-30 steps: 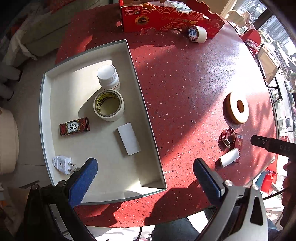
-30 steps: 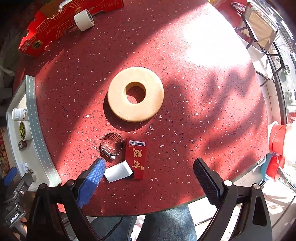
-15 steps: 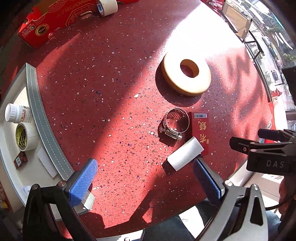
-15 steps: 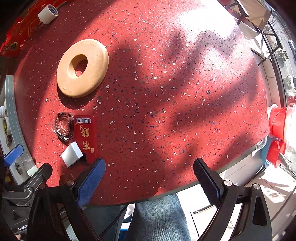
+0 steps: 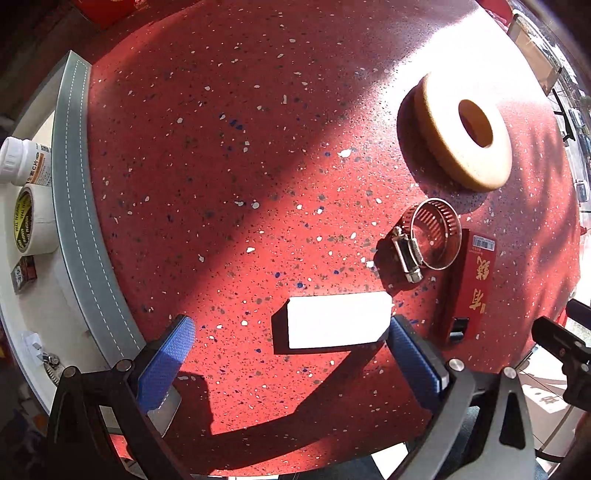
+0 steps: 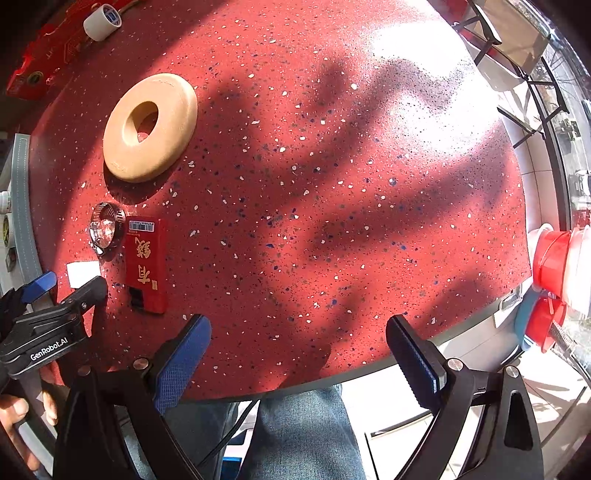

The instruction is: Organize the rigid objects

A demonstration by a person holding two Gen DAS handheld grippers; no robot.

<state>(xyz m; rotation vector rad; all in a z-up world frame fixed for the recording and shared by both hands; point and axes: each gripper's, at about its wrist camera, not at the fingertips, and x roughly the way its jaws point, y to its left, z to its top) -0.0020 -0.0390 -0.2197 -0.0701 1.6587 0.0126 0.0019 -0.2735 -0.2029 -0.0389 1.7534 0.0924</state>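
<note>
A white block (image 5: 338, 320) lies on the red speckled table (image 5: 240, 166), just ahead of my open left gripper (image 5: 290, 356); its right end is close to the right blue fingertip (image 5: 406, 343). The block also shows in the right wrist view (image 6: 83, 274). A metal hose clamp (image 5: 428, 236), a red box (image 5: 469, 284) and a tan ring (image 5: 465, 138) lie to the right and beyond. My right gripper (image 6: 297, 350) is open and empty over the table's near edge, with the red box (image 6: 144, 264), clamp (image 6: 105, 228) and ring (image 6: 149, 127) to its left.
A white tray with a grey rim (image 5: 77, 206) stands at the left, holding a white bottle (image 5: 24, 160), a tape roll (image 5: 31, 221) and a small red box (image 5: 24, 273). A tape roll (image 6: 101, 21) and a red carton (image 6: 48, 55) sit at the far side. Red tubs (image 6: 554, 266) stand off the table, right.
My left gripper has swung right from over the tray and closed in low on the white block. My right gripper has drifted right, away from the small objects.
</note>
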